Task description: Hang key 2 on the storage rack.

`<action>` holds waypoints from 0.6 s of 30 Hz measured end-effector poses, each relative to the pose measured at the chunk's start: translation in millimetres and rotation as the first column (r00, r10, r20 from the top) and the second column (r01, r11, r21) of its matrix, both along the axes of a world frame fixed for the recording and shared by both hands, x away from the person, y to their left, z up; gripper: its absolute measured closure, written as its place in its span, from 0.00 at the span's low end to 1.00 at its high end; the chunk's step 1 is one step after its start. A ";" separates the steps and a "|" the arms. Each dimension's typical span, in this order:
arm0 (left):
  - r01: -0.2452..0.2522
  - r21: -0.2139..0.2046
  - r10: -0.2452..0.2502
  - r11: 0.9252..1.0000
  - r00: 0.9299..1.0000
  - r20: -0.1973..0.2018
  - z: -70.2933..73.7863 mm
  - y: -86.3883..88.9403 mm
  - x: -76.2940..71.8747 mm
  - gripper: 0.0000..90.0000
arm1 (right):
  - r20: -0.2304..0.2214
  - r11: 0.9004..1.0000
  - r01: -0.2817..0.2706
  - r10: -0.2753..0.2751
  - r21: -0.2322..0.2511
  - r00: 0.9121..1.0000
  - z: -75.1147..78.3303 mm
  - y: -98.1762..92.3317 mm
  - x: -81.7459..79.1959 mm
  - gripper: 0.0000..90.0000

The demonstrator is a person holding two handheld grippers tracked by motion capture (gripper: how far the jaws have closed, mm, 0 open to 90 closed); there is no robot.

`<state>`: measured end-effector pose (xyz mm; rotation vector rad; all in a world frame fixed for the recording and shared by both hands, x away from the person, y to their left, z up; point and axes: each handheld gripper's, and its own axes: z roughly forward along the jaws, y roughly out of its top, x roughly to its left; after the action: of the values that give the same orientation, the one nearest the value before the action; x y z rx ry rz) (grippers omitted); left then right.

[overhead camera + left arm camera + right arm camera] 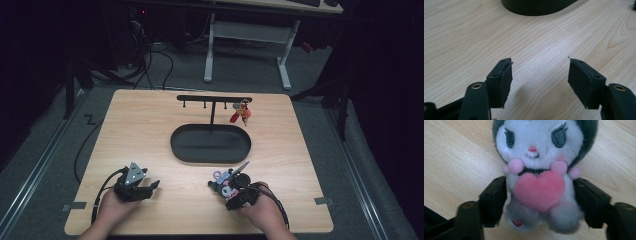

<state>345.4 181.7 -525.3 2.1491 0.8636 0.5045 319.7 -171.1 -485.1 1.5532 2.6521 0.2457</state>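
Note:
A small plush toy (536, 147) with a white face, dark hood and pink heart lies on the wooden table (150, 130) near the front right. My right gripper (539, 195) has its two black jaws on either side of the toy's body, pads against the fur. In the high view the plush toy (226, 187) lies just ahead of the right gripper (232, 196), with a purple ring (218, 175) and a black disc (243, 179) attached beside it. My left gripper (150, 187) rests at the front left, jaws wide apart with only bare wood between them (540, 72).
A black oval tray (210, 150) sits mid-table, its rim also at the top of the left gripper view (536, 7). Behind it stands a black hook rack (214, 98) with a red and orange keychain (241, 114) hanging at its right end.

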 end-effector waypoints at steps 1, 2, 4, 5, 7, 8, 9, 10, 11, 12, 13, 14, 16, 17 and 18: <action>0.000 0.001 0.000 1.000 1.000 0.000 -0.1 0.3 -0.3 0.40 | 0.003 1.000 -0.004 0.004 0.002 1.000 -0.6 0.0 0.1 0.40; 0.000 0.002 0.000 1.000 1.000 -0.001 -0.2 0.4 -0.4 0.40 | 0.005 1.000 -0.005 0.005 -0.001 1.000 -1.2 0.1 0.5 0.42; -0.001 0.003 0.001 1.000 1.000 0.000 0.1 0.6 -0.8 0.40 | 0.004 1.000 -0.008 0.008 -0.008 1.000 -1.5 -0.2 1.1 0.48; -0.001 0.000 0.001 1.000 1.000 0.002 0.1 0.7 -0.8 0.40 | 0.001 1.000 -0.008 0.008 -0.006 1.000 -1.4 -0.4 1.5 0.49; -0.002 -0.001 0.002 1.000 1.000 0.002 0.1 0.7 -0.7 0.40 | 0.006 1.000 -0.018 0.018 -0.008 1.000 -0.3 -1.2 2.3 0.51; -0.002 0.001 0.002 1.000 1.000 0.000 -0.2 0.4 -0.4 0.40 | -0.001 1.000 -0.009 0.009 -0.004 1.000 0.4 -0.8 1.9 0.52; -0.001 0.002 0.001 1.000 1.000 0.000 -0.4 0.3 -0.3 0.40 | 0.005 1.000 -0.021 0.021 -0.008 1.000 0.9 -1.5 2.3 0.52; 0.000 0.002 0.000 1.000 1.000 -0.001 -0.4 0.0 -0.2 0.40 | 0.005 1.000 -0.021 0.021 -0.006 1.000 2.0 -2.1 2.7 0.53; -0.001 0.001 0.001 1.000 1.000 0.000 -0.6 -0.3 -0.2 0.40 | 0.002 1.000 -0.011 0.011 -0.011 1.000 4.7 -2.5 2.8 0.53; 0.002 0.002 -0.002 1.000 1.000 -0.001 -0.6 -0.5 -0.2 0.40 | 0.005 1.000 -0.011 0.011 0.000 1.000 5.8 -3.4 3.1 0.53; 0.004 0.005 -0.004 1.000 1.000 -0.003 -0.6 -0.9 -0.2 0.40 | 0.005 1.000 -0.011 0.011 0.003 1.000 8.3 -4.3 3.5 0.53; 0.006 0.006 -0.006 1.000 1.000 -0.003 -0.7 -1.1 -0.1 0.40 | 0.009 1.000 -0.012 0.012 0.003 1.000 11.7 -5.7 4.1 0.54; 0.009 0.008 -0.009 1.000 1.000 -0.003 -1.0 -1.8 -0.1 0.40 | 0.014 1.000 -0.019 0.019 0.016 1.000 17.1 -8.3 6.0 0.54; 0.011 0.009 -0.011 1.000 1.000 -0.003 -1.2 -2.3 -0.2 0.40 | 0.009 1.000 -0.005 0.004 0.024 1.000 19.5 -8.7 6.0 0.54; 0.012 0.010 -0.012 1.000 1.000 -0.003 -1.2 -2.6 -0.4 0.40 | 0.014 1.000 0.003 -0.004 0.024 1.000 23.1 -9.8 6.8 0.54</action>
<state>345.1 179.2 -526.5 2.1633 0.8512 0.5008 326.5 -181.0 -462.0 1.5568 2.6455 0.2882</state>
